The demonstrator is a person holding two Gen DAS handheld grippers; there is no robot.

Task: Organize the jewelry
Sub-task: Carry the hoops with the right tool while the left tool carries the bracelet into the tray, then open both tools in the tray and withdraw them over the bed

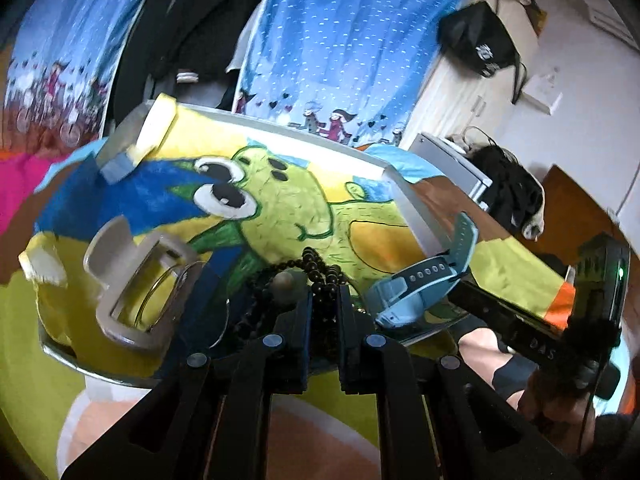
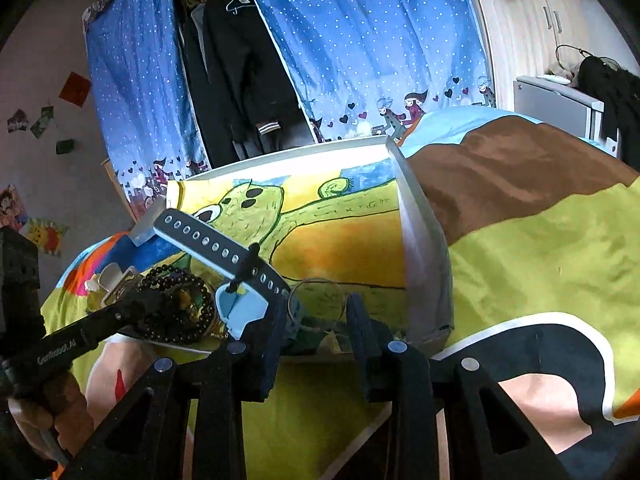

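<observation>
Blue curtains hang behind the bed where my tray (image 1: 404,208) sits; my left claw (image 1: 325,304) pinches the black bead bracelet (image 1: 320,270), my right claw (image 2: 316,316) gapes by the blue watch (image 2: 244,312), which I'd clamp next.

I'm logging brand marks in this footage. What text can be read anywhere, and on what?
"GenRobot.AI": on the left gripper, along its black arm.
"DAS", partly legible: on the right gripper, along its arm.
White print on the black bag: too blurred to read.
</observation>
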